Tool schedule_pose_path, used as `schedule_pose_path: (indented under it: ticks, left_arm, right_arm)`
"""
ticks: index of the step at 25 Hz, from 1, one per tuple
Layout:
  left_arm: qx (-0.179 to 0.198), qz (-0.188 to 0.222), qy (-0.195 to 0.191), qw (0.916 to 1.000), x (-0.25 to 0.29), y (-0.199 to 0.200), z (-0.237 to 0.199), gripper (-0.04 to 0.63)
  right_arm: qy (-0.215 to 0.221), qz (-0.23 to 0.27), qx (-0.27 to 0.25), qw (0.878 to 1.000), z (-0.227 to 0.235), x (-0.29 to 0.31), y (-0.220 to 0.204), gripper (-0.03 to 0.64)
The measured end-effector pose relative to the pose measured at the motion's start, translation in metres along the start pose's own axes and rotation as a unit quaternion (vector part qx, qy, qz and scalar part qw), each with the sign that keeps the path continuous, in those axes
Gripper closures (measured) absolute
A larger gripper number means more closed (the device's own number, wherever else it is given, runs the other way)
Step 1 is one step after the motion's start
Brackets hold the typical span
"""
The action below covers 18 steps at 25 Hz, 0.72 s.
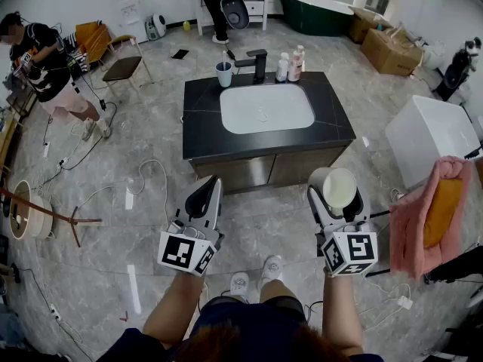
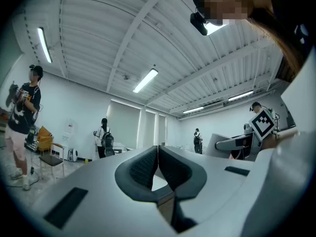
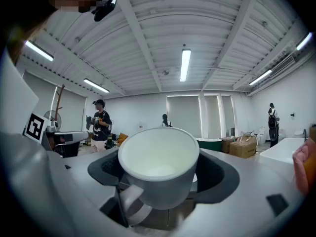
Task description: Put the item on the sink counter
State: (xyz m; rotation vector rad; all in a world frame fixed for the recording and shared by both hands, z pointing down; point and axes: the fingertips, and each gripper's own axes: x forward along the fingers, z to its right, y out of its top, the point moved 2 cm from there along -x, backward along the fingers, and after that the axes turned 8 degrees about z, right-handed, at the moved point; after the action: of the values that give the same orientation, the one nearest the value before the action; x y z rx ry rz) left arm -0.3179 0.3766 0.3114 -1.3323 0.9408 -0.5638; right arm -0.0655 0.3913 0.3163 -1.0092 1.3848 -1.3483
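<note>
two grippers are held level over the floor (image 1: 143, 149), well short of the black counter (image 1: 202, 127) with its white sink (image 1: 266, 108); left gripper (image 1: 213, 183) has its jaws closed together, empty; right gripper (image 1: 336, 196) clamps a white mug (image 3: 159, 158) by its sides, upright; a pink towel (image 1: 419, 228) hangs at far right.

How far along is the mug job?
Done: the white mug is picked up. In hand: the right gripper holds it, and the left gripper is shut and empty. Left: carry the mug over to the black sink counter ahead and set it down.
</note>
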Motion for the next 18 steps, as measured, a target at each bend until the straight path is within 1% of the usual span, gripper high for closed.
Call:
schedule_pose_path:
  ticks: [6,12,18]
  left_arm:
    - [0.000,0.001,-0.001,1.0000,-0.044,0.013,0.025,0.572]
    - [0.004,0.004,0.001,1.0000,-0.059,0.019,0.060,0.572]
    - [0.010,0.007,0.010,0.9999,-0.068,0.021,0.090,0.572]
  right_arm:
    - [0.003,0.002,-0.002,1.000,-0.023,-0.054,0.009,0.178]
    - [0.013,0.006,-0.008,1.000,-0.016,-0.088,0.017,0.178]
    - [0.025,0.002,0.001,1.000,-0.003,-0.111,0.018,0.178]
